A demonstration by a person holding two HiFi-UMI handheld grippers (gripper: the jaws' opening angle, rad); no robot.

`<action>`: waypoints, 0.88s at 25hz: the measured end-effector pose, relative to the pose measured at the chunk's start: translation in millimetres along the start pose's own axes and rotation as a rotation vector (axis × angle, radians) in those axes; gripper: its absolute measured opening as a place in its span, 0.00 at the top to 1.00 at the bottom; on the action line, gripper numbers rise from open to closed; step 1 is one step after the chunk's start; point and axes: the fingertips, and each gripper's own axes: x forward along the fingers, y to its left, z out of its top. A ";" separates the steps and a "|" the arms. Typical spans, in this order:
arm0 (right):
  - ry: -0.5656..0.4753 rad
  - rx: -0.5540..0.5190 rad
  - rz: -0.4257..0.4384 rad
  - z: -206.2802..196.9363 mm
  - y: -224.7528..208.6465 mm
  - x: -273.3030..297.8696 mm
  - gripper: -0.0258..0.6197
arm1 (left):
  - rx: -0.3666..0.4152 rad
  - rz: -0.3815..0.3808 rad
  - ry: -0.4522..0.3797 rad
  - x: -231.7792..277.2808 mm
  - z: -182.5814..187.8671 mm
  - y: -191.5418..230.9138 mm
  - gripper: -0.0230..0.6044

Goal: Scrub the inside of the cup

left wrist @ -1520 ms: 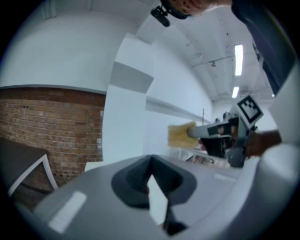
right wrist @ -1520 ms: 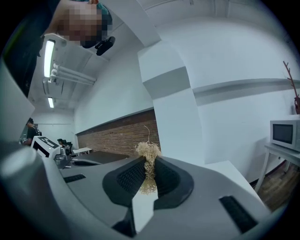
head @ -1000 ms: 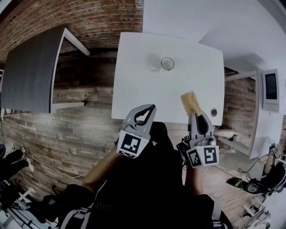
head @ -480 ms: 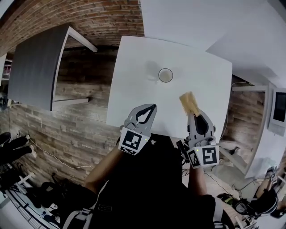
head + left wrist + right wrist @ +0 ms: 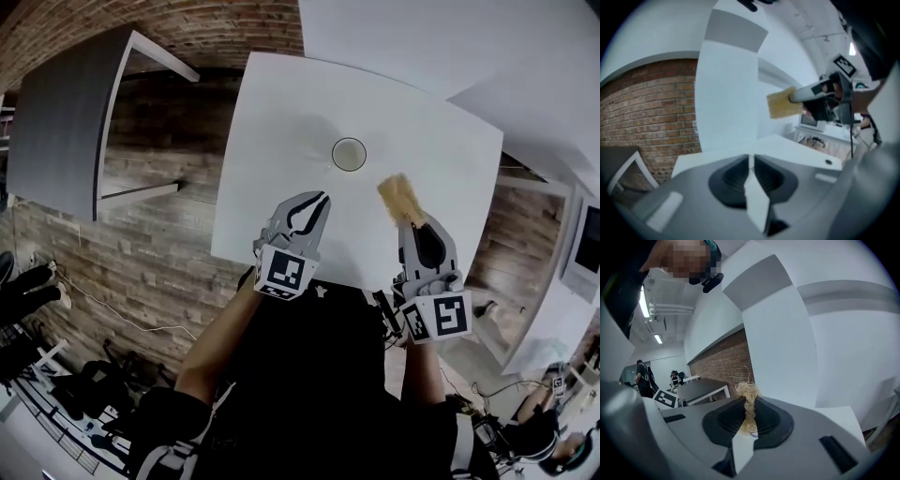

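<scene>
Our right gripper (image 5: 410, 223) is clamped on a yellow fibrous scrubber (image 5: 397, 195). We see the cup (image 5: 349, 154) upright near the middle of the white table (image 5: 281, 103), the scrubber near it but apart. Our left gripper (image 5: 316, 202), beside the right, holds nothing; its jaws have just been opening to a narrow slit.

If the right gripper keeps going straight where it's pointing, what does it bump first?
Most likely the white table, a bit to the right of the cup. The sponge held by the right gripper would touch down first. Depth is hard to judge.
</scene>
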 end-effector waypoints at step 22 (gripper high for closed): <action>0.437 -0.176 0.080 -80.4 -11.3 123.3 0.91 | 0.110 -0.174 0.172 105.7 -87.9 19.1 0.87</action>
